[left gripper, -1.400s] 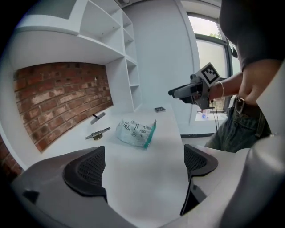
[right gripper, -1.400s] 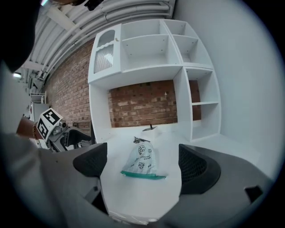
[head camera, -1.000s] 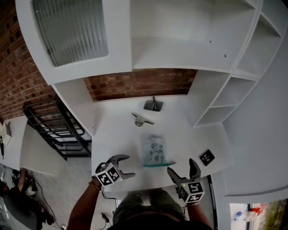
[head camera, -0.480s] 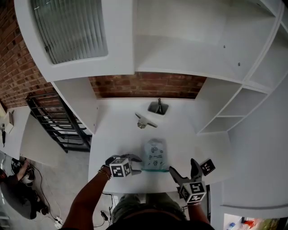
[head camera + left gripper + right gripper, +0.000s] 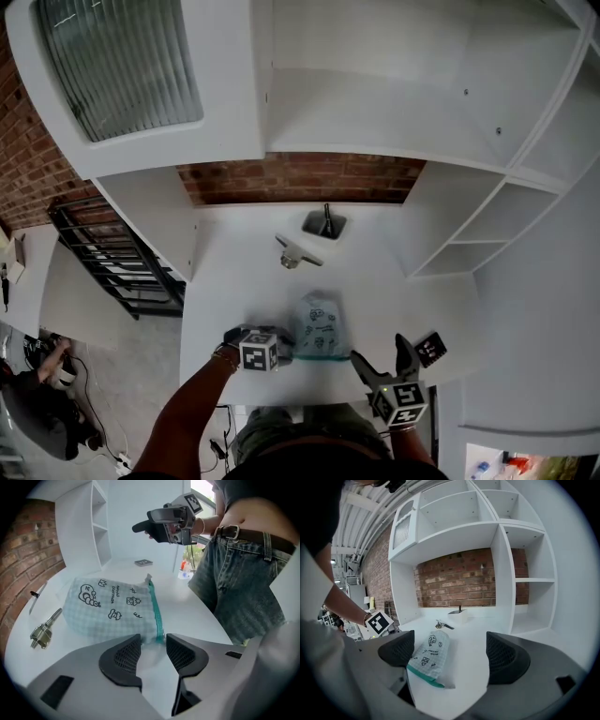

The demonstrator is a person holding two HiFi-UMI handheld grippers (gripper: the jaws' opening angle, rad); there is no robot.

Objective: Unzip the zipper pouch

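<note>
While fingers of the left gripper (image 5: 153,641) close either side of the pouch (image 5: 110,606) zipper (image 5: 154,609) end, not yet pressing | pouch: table (image 5: 234,291) front edge | right gripper (image 5: 451,652): fingers wide apart, empty, near pouch

- The closing jaws of the left gripper (image 5: 153,641) have the end of the teal zipper (image 5: 154,613) between their tips, and their dark pads (image 5: 123,656) hide the near corner of the soft, blue checked cloth pouch (image 5: 110,609).
- From above, that gripper's marked cube (image 5: 259,352) covers its jaws.
- The black words on the pouch are too small for us to read.
- We cannot tell what the small shiny metal thing (image 5: 43,632) is.
</note>
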